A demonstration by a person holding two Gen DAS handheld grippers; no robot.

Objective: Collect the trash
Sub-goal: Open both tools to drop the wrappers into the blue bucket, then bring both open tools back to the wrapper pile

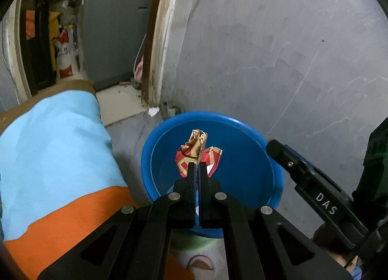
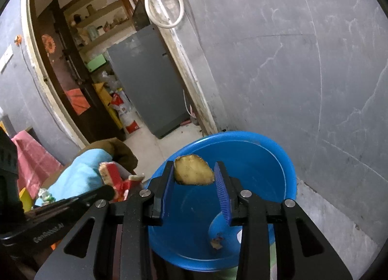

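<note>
Left wrist view: the left gripper [image 1: 197, 167], jaws closed on a crumpled red wrapper [image 1: 197, 152], holds it over the blue basin [image 1: 242, 132], apparently for dropping.

Right wrist view: the right gripper [image 2: 195, 171], part-open, pinches a yellow peel [image 2: 192, 170] above the same basin, where 1 scrap [image 2: 216, 243] already lies.

Glossy plastic basin [image 1: 242, 139], crumpled paper wrapper [image 1: 197, 151]
</note>
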